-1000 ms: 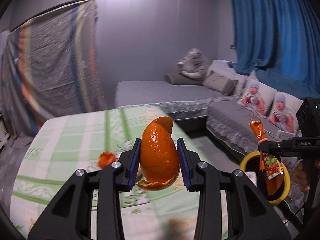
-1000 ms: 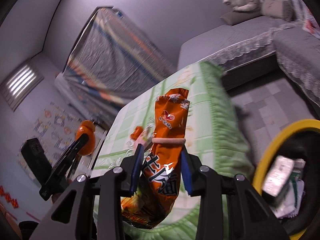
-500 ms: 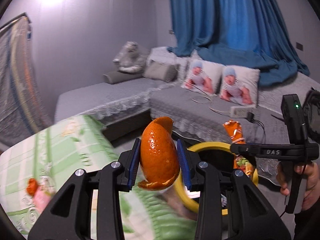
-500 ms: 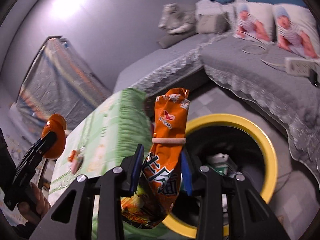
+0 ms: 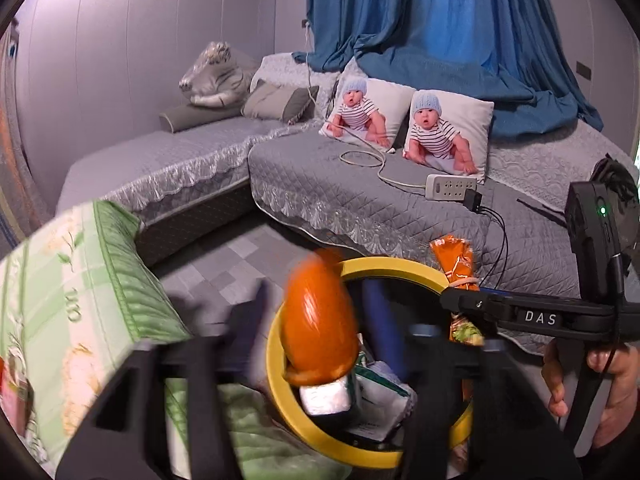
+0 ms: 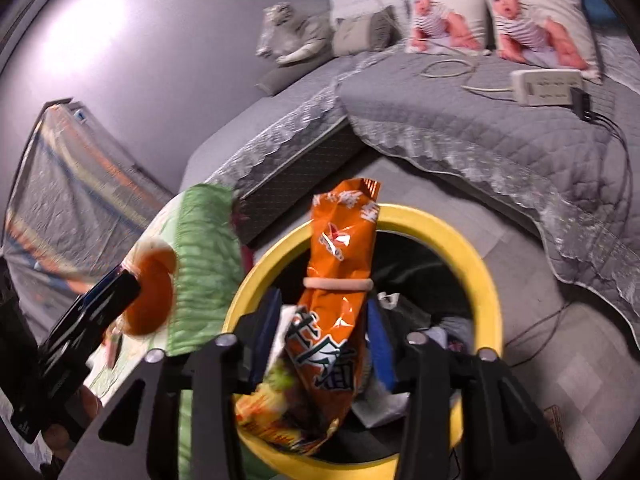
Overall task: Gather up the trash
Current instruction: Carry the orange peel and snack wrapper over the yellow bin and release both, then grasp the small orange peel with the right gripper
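Hovering over the round yellow-rimmed trash bin (image 6: 486, 276), both grippers are carrying their loads right above its dark mouth. The right gripper (image 6: 320, 344) is pinching a long orange snack wrapper (image 6: 340, 280) banded with a rubber loop; the wrapper's long axis is standing nearly upright, its lower end hanging inside the ring of the rim, so a release should let it fall straight in. The left gripper (image 5: 316, 328) is looking smeared by motion blur, and its jaws seem spread wider than the curved orange peel (image 5: 318, 320) between them, though whether the peel is being held or is already falling cannot be told. In the right wrist view that peel is sitting to the left of the rim, over the edge of the green checked tablecloth (image 6: 204, 264), so the right hand is the better placed of the two. The bin's near wall is being cut off by the gripper bodies, and only white scraps are showing within.
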`<act>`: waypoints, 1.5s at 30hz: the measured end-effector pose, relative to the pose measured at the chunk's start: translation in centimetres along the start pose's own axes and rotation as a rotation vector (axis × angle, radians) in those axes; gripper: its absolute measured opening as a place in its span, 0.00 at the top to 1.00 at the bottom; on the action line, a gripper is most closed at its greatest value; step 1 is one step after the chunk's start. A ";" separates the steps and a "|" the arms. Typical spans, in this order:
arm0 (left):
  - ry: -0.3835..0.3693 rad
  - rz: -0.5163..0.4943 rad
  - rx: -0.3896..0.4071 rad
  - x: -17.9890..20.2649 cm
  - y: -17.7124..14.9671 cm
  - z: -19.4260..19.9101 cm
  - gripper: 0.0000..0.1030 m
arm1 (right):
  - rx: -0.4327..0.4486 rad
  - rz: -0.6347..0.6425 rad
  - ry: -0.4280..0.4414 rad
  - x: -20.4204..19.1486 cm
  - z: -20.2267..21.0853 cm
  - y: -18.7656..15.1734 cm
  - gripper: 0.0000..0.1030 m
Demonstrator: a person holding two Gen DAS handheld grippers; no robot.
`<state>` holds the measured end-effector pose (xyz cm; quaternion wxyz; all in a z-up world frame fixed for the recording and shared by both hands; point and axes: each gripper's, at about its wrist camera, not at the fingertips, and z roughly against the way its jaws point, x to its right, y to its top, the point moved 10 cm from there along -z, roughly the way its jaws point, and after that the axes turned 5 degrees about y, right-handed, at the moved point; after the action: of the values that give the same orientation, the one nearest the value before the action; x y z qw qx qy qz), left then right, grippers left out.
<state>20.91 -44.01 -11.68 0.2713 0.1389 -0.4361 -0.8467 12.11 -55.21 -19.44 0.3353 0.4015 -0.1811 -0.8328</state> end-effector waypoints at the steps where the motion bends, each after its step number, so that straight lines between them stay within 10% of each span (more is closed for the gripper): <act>1: 0.011 0.017 0.015 -0.6 0.0 0.1 0.21 | 0.015 -0.020 -0.017 0.7 0.4 0.2 0.43; 16: 0.222 0.230 0.204 -13.8 0.2 8.5 0.09 | 0.069 0.065 0.018 -2.9 1.9 1.5 0.35; 24: 0.355 0.427 0.412 -25.9 -1.6 21.4 0.08 | -0.111 0.411 0.271 -18.5 -4.3 -3.2 0.35; 28: 0.539 0.493 0.480 -32.8 -4.5 29.2 0.08 | -0.221 0.641 0.416 -27.9 -7.0 -7.5 0.35; 34: 0.746 0.581 0.453 -40.2 -10.9 36.3 0.08 | -0.361 0.824 0.526 -36.8 -10.7 -12.4 0.35; 45: 0.699 0.725 0.362 -43.6 -18.1 35.2 0.08 | -0.517 1.085 0.429 -49.2 -19.7 -19.2 0.35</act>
<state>33.68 13.14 -6.03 0.6472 0.2975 -0.4789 -0.5132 42.02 -7.64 -15.55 0.8242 0.3166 -0.0805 -0.4626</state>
